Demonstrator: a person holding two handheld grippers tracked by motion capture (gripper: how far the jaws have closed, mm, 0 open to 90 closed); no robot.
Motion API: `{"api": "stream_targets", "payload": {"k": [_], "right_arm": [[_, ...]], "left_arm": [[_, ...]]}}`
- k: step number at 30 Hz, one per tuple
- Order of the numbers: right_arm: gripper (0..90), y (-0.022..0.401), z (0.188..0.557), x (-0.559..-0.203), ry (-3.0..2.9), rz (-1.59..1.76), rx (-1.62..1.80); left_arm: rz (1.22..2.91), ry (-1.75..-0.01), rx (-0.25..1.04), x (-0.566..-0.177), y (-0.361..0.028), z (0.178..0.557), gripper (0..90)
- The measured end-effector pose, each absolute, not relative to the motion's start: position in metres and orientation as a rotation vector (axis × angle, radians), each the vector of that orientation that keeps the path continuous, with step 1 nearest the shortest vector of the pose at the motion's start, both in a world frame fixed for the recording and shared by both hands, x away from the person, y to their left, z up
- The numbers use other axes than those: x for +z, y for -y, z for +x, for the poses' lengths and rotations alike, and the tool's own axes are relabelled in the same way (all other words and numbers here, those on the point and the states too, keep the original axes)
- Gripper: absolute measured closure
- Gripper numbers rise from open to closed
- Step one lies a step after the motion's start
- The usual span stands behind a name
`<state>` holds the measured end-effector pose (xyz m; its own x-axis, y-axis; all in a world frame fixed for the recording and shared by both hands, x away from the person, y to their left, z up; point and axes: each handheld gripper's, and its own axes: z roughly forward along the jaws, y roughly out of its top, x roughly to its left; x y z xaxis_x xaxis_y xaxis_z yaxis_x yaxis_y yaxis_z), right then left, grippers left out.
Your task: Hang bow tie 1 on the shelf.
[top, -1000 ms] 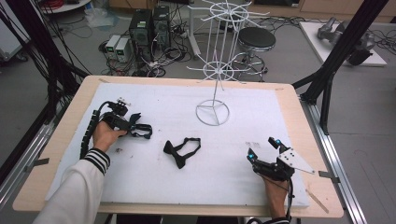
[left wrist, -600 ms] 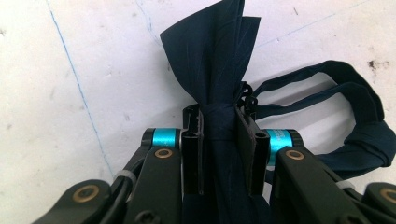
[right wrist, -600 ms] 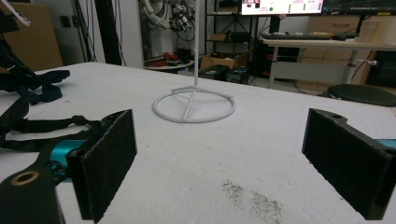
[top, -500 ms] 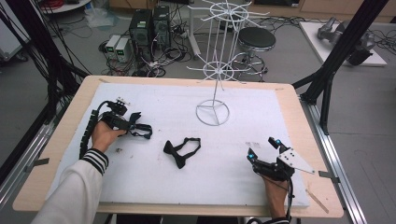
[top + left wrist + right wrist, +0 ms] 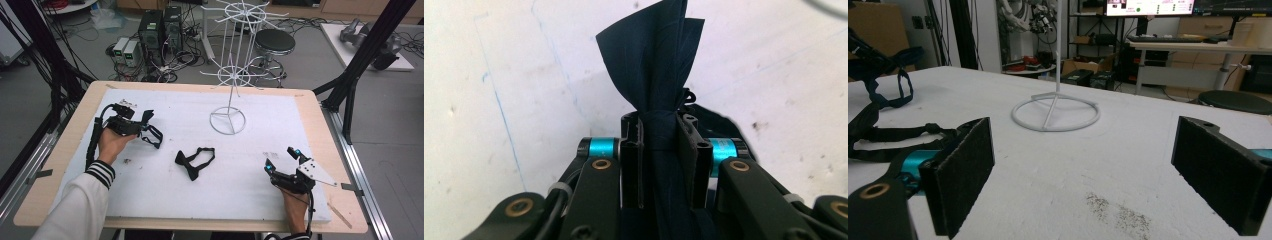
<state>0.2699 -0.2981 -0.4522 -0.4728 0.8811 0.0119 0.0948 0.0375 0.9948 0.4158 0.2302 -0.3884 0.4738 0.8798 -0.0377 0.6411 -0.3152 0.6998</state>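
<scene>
My left gripper [image 5: 144, 121] hovers over the left of the white mat, shut on a dark navy bow tie [image 5: 151, 134] whose strap loop hangs below it. In the left gripper view the tie's fabric [image 5: 656, 75] fans out above the jaws, and my left gripper [image 5: 661, 145] pinches its middle. A second, black bow tie [image 5: 194, 162] lies flat near the mat's centre and appears at the left of the right gripper view [image 5: 878, 135]. My right gripper [image 5: 282, 159] rests at the front right, open, with nothing between its fingers [image 5: 1093, 175].
A white wire display stand [image 5: 228, 120] rises from a ring base at the mat's back centre, and its base [image 5: 1055, 112] lies ahead of the right gripper. The mat [image 5: 150, 200] covers a wooden table [image 5: 65, 150]. Computers, cables and a stool sit beyond the far edge.
</scene>
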Motion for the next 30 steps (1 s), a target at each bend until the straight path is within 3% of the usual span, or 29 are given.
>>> {"api": "stream_targets", "payload": {"k": [30], "right_arm": [[9.5, 0.298, 0.27, -0.452, -1.651, 1.001, 1.505]], "left_arm": [[1.96, -1.0, 0.525, -0.334, -0.185, 0.416, 74.5]]}}
